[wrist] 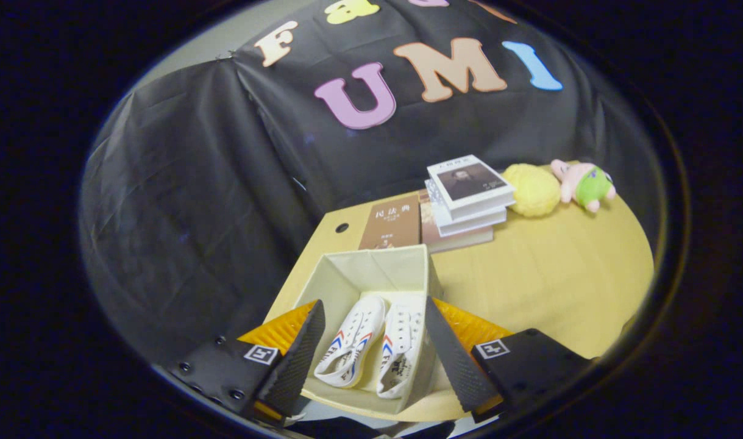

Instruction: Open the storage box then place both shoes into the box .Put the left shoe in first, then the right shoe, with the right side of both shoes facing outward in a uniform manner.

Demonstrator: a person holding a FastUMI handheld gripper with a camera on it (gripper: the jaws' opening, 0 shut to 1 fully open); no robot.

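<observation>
My gripper [371, 341] hangs above the near end of the table [548, 280] with its fingers spread wide and nothing held between them. Framed in the gap between the fingers sits the open storage box [371, 268], a pale fabric bin. Both white shoes lie inside it, side by side on the bottom: one shoe [353, 347] toward my left finger, the other shoe [401, 347] toward my right finger. Beyond the box lies a brown book [391, 222], touching a stack of books [469, 198], with a yellow plush ball [533, 189] and a pink-and-green plush toy [584, 183] farther along.
</observation>
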